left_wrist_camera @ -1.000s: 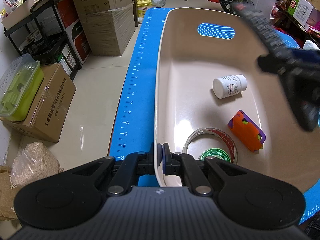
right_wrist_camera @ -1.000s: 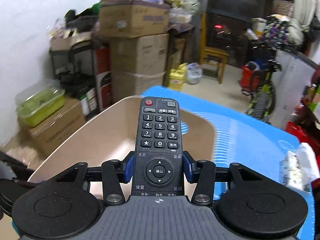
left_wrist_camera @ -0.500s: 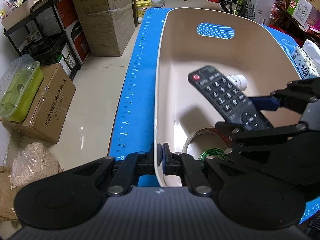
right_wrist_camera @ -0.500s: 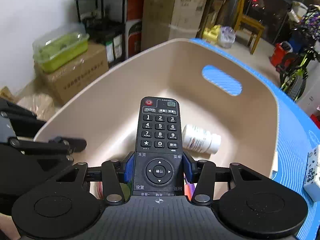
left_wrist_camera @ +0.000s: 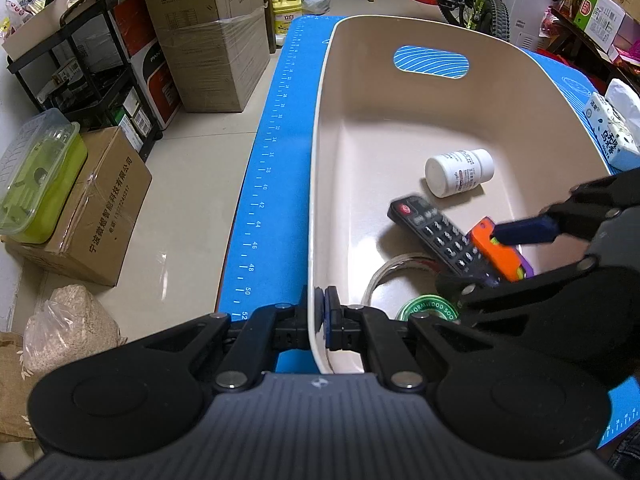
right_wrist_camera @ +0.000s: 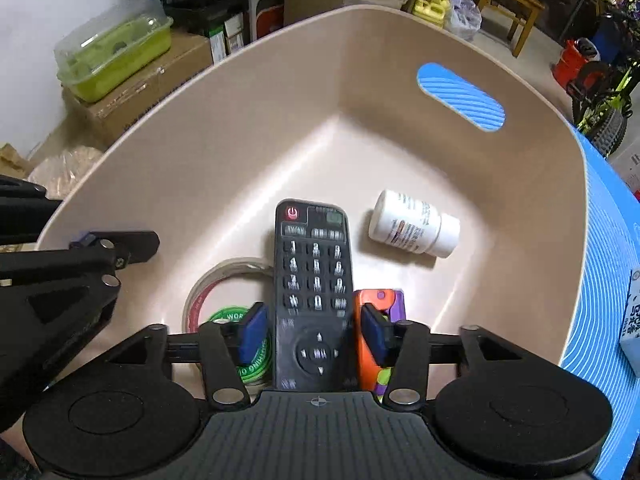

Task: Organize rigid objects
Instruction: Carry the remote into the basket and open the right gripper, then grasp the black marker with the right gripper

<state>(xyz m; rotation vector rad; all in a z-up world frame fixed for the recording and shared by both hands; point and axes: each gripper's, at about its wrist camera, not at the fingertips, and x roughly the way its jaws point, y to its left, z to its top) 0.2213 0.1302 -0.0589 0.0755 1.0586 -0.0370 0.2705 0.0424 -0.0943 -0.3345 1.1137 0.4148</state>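
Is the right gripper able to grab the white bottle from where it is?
Probably yes. The right gripper is open inside the tub, and the white bottle lies bare just ahead to its right. The remote between its fingers would need clearing first.

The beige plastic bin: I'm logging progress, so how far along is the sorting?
Done: a white pill bottle, clear tape roll, green-labelled tin and orange-purple toy lie in the beige plastic bin. In hand: the right gripper has opened around the black remote control; the left gripper clamps the rim. Left: a tissue pack outside.
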